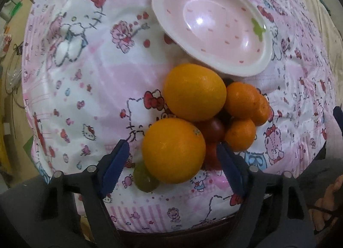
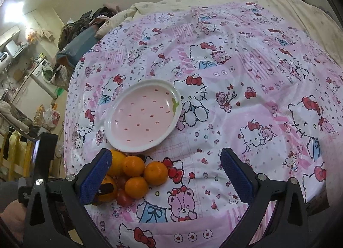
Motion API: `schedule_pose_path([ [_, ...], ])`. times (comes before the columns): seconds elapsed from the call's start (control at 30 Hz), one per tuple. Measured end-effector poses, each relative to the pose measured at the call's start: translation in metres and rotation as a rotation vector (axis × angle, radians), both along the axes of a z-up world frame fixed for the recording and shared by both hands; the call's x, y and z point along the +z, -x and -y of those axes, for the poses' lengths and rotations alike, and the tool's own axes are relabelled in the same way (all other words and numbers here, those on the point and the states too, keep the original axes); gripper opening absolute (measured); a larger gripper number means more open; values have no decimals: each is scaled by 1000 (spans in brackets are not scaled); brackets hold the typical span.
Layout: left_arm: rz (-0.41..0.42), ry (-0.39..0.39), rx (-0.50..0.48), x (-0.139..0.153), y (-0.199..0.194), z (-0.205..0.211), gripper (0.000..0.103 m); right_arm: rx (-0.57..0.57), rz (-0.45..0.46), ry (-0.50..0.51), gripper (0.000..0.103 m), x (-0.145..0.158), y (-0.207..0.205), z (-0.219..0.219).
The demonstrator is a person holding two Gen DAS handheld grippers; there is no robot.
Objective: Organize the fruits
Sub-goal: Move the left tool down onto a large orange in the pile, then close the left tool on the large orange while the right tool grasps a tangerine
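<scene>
Clearly, nothing has been lifted yet: the fruit is heaped on the pink cartoon-print cloth just beside the empty pink strawberry-patterned plate.

The left tool is held wide open, with the nearer large round orange bracketed between its blue pads but not gripped. The right tool is likewise spread wide and holds nothing. The orange is judged firm, fairly heavy and smooth-skinned, so it is best taken across its widest middle. The small dark red tomatoes and small mandarins touching it are probably softer and could be rolled away.
</scene>
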State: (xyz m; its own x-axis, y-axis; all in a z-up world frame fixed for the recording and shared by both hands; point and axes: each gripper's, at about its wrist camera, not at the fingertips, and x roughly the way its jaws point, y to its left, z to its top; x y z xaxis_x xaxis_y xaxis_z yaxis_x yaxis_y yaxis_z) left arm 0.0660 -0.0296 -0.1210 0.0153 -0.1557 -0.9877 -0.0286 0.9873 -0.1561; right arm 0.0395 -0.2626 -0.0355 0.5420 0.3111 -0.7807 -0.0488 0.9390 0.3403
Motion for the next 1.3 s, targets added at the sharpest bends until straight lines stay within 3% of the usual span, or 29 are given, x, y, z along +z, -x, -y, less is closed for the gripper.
schedule_pose_path([
  [0.03,-9,-1,5,-2,0,1,67,0,-1,-3,103,0,0,0],
  [0.13,-18,19,24,-4,-1,2,56,2,-6,-7,103,-1,-1,1],
  [0.37,14,57,36,9,7,-5,53,7,-17,-3,103,-4,-2,1],
  [0.53,109,112,29,51,14,-13,53,0,-56,-17,103,-12,-5,6],
  [0.6,161,128,29,66,16,-19,53,-6,-89,-41,98,-19,-8,10],
  [0.67,219,136,48,80,18,-28,53,-3,-143,-71,88,-29,-14,12],
  [0.8,316,113,95,83,25,-42,53,38,-311,-153,73,-62,-28,7],
  [1.03,281,165,148,70,21,-51,53,97,-444,-172,64,-99,-39,-17],
  [1.23,273,169,149,68,25,-53,53,119,-453,-172,62,-110,-46,-29],
  [1.27,274,170,146,69,27,-53,53,123,-451,-173,57,-111,-47,-29],
  [1.3,277,170,142,70,27,-52,53,131,-450,-174,45,-112,-47,-29],
])
